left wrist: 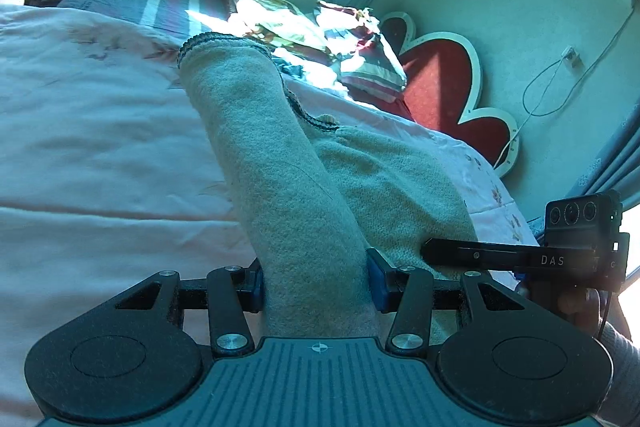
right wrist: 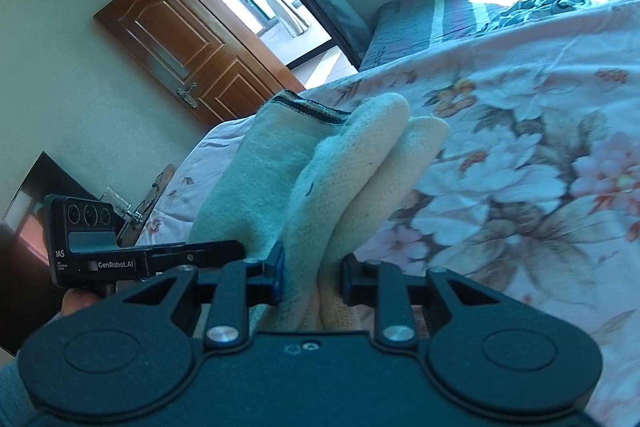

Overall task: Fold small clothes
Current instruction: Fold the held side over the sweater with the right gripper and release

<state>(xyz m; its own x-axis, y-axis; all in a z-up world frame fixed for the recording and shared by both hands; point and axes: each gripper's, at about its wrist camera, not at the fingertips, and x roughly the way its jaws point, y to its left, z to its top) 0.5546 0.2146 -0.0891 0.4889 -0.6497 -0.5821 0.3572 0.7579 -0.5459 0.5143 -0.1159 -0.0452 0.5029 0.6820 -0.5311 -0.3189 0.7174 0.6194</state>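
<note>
Left gripper [left wrist: 316,285] is clamped on a beige knitted garment [left wrist: 280,163], the fabric bunched between its blue-padded fingers [left wrist: 376,283]; from there the piece runs away toward its dark-striped cuff [left wrist: 208,41] at the far end, over a pink floral quilt [left wrist: 100,131]. Right gripper [right wrist: 312,275] likewise pinches a folded thickness of the same garment, its rounded folds [right wrist: 360,155] lifted off the quilt. In the left view, the right gripper sits just right of the cloth; striped pillows [left wrist: 168,3] and a red headboard [left wrist: 440,79] lie far.
</note>
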